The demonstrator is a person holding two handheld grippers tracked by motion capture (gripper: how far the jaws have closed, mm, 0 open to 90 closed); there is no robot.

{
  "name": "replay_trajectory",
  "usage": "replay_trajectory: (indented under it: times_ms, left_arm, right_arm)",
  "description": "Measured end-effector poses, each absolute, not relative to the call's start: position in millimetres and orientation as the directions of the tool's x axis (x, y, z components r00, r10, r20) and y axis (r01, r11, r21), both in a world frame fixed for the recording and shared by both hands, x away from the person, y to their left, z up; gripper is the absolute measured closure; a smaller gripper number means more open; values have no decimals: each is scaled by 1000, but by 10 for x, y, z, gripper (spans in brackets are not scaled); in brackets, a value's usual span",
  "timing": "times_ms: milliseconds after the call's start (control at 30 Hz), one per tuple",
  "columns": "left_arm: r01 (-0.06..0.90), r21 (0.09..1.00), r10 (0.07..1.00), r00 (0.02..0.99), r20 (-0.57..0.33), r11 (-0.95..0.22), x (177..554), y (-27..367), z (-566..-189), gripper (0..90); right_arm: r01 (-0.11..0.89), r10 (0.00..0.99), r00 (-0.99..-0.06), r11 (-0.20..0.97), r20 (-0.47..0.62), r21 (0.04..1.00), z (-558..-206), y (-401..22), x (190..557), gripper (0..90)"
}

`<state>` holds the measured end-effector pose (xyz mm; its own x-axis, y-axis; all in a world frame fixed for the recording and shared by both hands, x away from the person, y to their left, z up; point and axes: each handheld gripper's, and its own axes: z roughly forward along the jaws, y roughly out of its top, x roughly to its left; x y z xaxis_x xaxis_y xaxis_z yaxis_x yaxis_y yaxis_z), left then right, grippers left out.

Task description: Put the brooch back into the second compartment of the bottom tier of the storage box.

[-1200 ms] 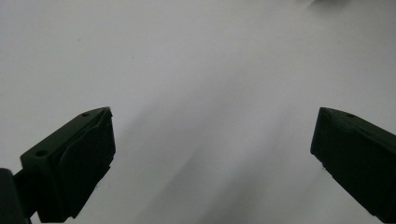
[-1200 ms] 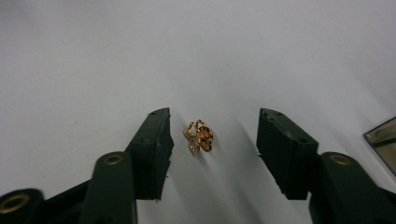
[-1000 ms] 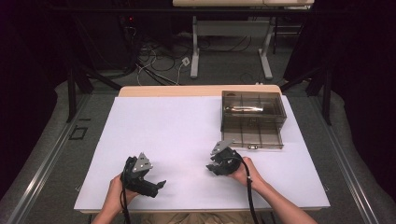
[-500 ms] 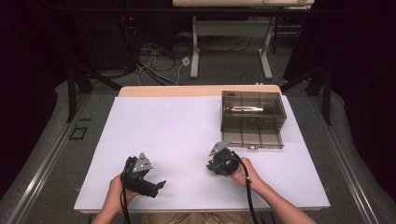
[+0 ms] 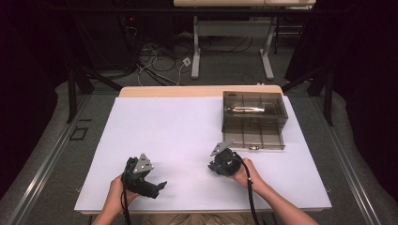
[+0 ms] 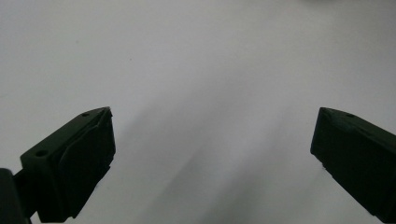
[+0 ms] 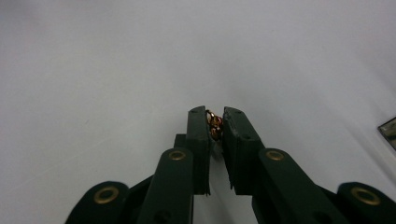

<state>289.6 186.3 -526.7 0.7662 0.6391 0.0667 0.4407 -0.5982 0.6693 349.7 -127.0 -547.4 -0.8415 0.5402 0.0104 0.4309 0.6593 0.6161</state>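
White sheeting is covering the table (image 5: 178, 136), and the room behind it is lying dark in the upper part of the high view. At the middle of the right gripper view, a small gold-coloured piece with a red bead (image 7: 215, 125) is sitting pinched between the two pads; what it is exactly, you cannot tell at this size. Your right gripper (image 7: 215, 122) is clamping it, its jaws having just been closing onto it, with only a narrow slit showing between them. In the high view that right gripper (image 5: 217, 165) is resting low on the sheet at lower centre-right, your hand behind it.

Just above and to the right of it, a smoky clear compartment box (image 5: 254, 119) is standing near the upper right of the sheet, a pale long item lying in one of its rear cells. A corner of the box is showing at the right edge of the right gripper view.

Your left gripper (image 5: 157, 186) is lying at lower left, well apart from the box. In the left gripper view its jaws are standing spread wide with bare white sheet between them.
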Motion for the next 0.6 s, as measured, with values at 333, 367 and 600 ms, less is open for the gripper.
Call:
replay_trajectory:
  times_ms: [333,367,600]
  left_arm:
    - [437,673,639,766,69,-597,2895,1862,-5269,0]
    - [436,673,638,767,69,-598,2894,1861,-5269,0]
    - [437,673,638,767,68,-596,2894,1864,-5268,0]
  right_arm:
    - [433,537,-843,659,19,615,-5455,-1280,3491,830]
    - [437,539,-842,658,21,613,-5454,-1282,3491,829]
    - [440,539,-842,655,27,615,-5451,-1283,3489,830]
